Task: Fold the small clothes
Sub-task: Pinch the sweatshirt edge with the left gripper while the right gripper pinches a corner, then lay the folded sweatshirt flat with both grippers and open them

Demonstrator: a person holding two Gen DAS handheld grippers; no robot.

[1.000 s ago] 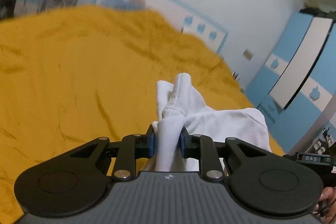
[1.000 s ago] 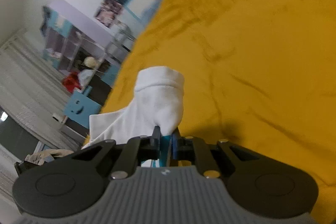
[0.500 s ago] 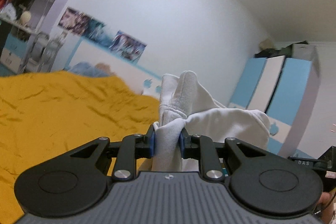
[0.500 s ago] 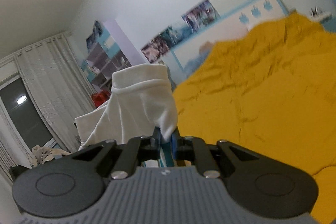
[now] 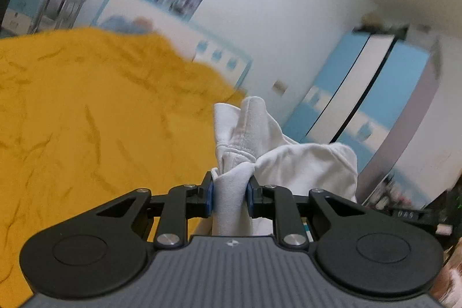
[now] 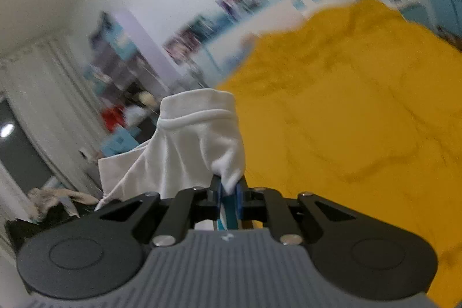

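We have a small white garment (image 5: 291, 163) pinched at two places and held up over the yellow bedspread (image 5: 86, 111), so it hangs in the air between our hands rather than lying on the bed. The left gripper (image 5: 230, 194) is closed down on a thick bunch of the cloth, its blue pads pressing a gathered, hemmed edge that stands up in a loose peak above them. The right gripper (image 6: 229, 192) is almost fully shut on a thin corner of the same garment (image 6: 196, 146), with a stitched band showing near the top of the flap. We judge the cloth to be light, soft and limp: it sags and puckers wherever it is not held, and it keeps no shape of its own. It looks like knit cotton, not slippery, so a firm pinch should keep it, though the thin right-hand corner could slide out if we tug. The best places to hold seem to be the hems and seams, where the layers are doubled; for a flat fold we would want matching corners rather than a bunched handful.
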